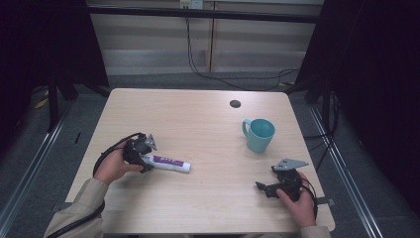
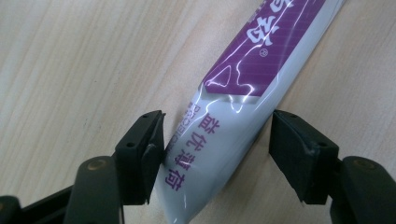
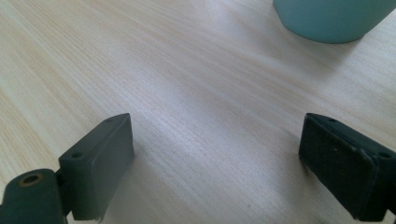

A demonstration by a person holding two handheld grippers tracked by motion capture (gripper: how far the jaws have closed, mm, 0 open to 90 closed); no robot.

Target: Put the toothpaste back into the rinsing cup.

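Note:
A white toothpaste tube [image 1: 168, 162] with a purple label lies flat on the wooden table [image 1: 198, 114], left of middle. My left gripper [image 1: 143, 157] is at the tube's left end. In the left gripper view the tube [image 2: 233, 107] runs between the jaws of that gripper [image 2: 217, 149]: the left pad [image 2: 152, 154] touches it, the right pad [image 2: 289, 149] stands a sliver off, so the gripper is open. My right gripper [image 1: 263, 187] rests near the front right corner, open [image 3: 217, 158] over bare wood. A teal mug [image 1: 259, 134] stands upright beyond it, its base [image 3: 331, 18] at the top of the right gripper view.
A dark round cable hole [image 1: 235, 103] sits in the tabletop behind the mug. Black cables [image 1: 237, 79] trail on the floor past the far edge. Dark curtains flank both sides of the table.

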